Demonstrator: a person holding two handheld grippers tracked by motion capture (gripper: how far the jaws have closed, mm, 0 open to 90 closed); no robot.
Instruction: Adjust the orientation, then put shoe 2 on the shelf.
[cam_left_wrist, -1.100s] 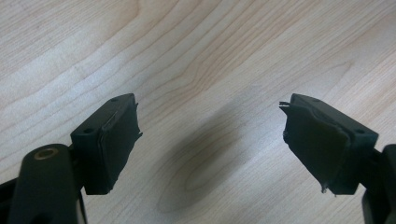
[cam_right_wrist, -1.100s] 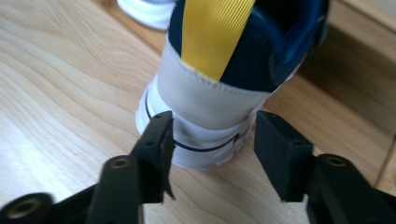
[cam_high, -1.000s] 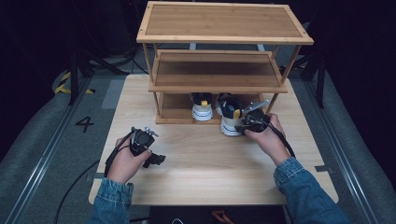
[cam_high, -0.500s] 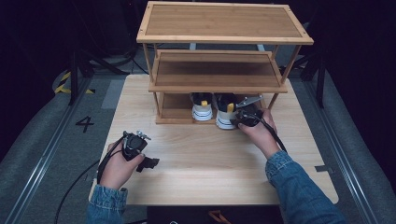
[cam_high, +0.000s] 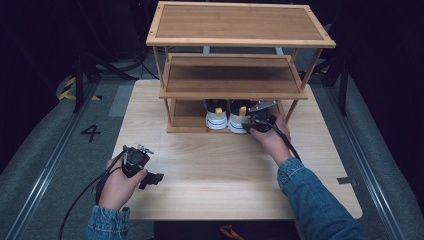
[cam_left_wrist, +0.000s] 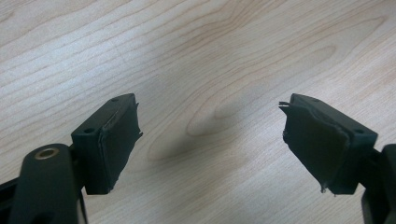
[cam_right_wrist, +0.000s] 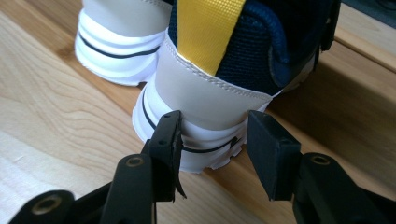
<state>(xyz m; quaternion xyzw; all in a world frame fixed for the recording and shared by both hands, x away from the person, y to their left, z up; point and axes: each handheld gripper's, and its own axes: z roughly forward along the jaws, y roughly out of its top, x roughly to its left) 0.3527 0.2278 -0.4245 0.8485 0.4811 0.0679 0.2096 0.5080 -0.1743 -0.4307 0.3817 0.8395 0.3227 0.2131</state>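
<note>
Right sneaker (cam_right_wrist: 219, 88) sits on the bottom shelf (cam_high: 187, 121) of the bamboo shoe rack (cam_high: 240, 30), heel out toward you, just beside the left sneaker (cam_high: 216, 116); your right gripper (cam_right_wrist: 212, 140) is at its heel, jaws half open, just been parting a little, pads at the white sole but not clamping, so nothing held yet. If you mean to nudge it deeper, push square on the heel, keep low on the sole so the shoe slides and doesn't tip; stay off the rack's post (cam_high: 291, 107) at your right; don't knock its neighbour out of line. Left gripper (cam_left_wrist: 210, 140) waits over bare surface (cam_high: 215, 170) near you, jaws wide, empty; keep it parked well clear.
</note>
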